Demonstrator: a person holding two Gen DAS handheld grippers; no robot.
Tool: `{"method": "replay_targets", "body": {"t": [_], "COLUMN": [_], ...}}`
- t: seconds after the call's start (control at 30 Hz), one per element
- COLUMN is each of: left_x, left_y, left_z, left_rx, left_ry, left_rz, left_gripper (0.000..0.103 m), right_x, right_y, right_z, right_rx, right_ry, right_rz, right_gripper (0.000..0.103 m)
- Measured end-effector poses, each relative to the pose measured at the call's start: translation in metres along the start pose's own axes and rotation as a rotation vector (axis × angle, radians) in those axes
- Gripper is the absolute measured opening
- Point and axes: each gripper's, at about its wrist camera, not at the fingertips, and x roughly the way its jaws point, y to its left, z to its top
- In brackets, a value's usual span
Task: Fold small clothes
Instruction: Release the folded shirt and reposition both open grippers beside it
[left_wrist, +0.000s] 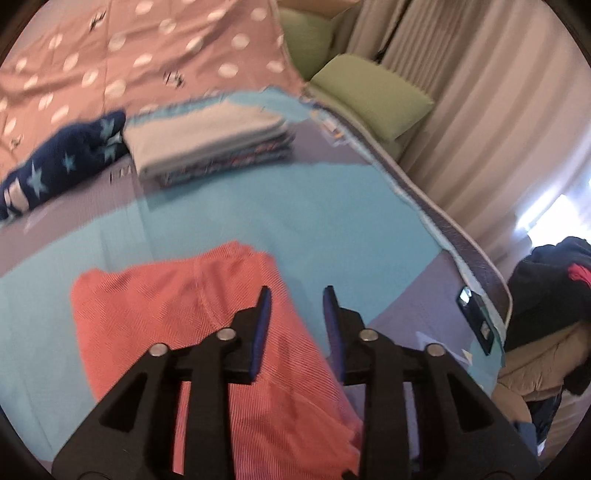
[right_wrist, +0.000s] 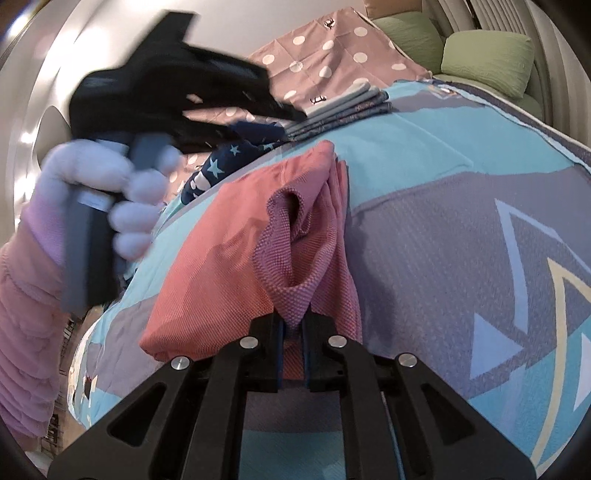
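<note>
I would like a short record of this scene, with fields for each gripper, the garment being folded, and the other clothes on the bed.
left gripper: open, above the garment, holding nothing
right gripper: shut on a bunched-up edge of the garment
garment: coral-pink knit, partly folded, lying on the bedspread
bedspread: turquoise and purple patches
folded stack: finished clothes, further back on the bed
navy star garment: crumpled, left of the stack, not folded

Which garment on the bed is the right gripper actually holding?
The coral-pink garment: the right gripper is shut on a pinched fold. The navy star-print garment lies crumpled; the folded stack sits untouched farther back.
</note>
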Motion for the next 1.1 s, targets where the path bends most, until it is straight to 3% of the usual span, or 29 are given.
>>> {"method": "replay_targets", "body": {"t": [0.1,0.23,0.37,0.53,0.67,0.73,0.8,0.83,0.97,1.03,1.1], "left_x": [-0.028,-0.060,-0.088,-0.112,-0.107,-0.101,-0.096,-0.093,-0.086,-0.084,-0.083], "left_y": [-0.001,0.011,0.023,0.032,0.035,0.040,0.044,0.045,0.046,0.044,0.042], "left_z": [-0.008,-0.043,-0.097,-0.166,-0.200,-0.209,-0.214,-0.215,-0.214,-0.214,-0.214], "left_rx": [0.030,0.048,0.095,0.117,0.100,0.076,0.064,0.061,0.066,0.088,0.118], "left_ry": [-0.049,-0.070,-0.068,-0.045,-0.005,0.004,0.009,0.009,-0.014,-0.022,-0.024], "left_rz": [-0.002,0.019,0.089,0.127,0.135,0.157,0.188,0.199,0.262,0.305,0.339], "left_gripper": [0.043,0.052,0.059,0.064,0.064,0.064,0.064,0.064,0.064,0.066,0.068], "right_x": [-0.003,-0.015,-0.029,-0.034,-0.020,-0.010,-0.002,-0.001,-0.016,-0.029,-0.038], "right_y": [-0.009,-0.021,-0.010,0.007,0.019,0.022,0.017,0.014,0.010,0.008,0.004], "right_z": [-0.002,-0.005,0.002,0.017,0.021,0.021,0.022,0.024,0.033,0.042,0.048], "right_rx": [0.011,0.054,-0.045,-0.156,-0.234,-0.261,-0.235,-0.214,-0.156,-0.104,-0.074], "right_ry": [0.009,0.018,-0.022,-0.043,-0.016,0.000,0.027,0.034,0.000,-0.027,-0.047], "right_rz": [-0.001,0.049,0.016,0.023,-0.019,-0.066,-0.070,-0.063,-0.007,0.076,0.082], "right_gripper": [0.019,0.021,0.037,0.037,0.037,0.035,0.010,0.005,0.003,0.002,0.001]}}
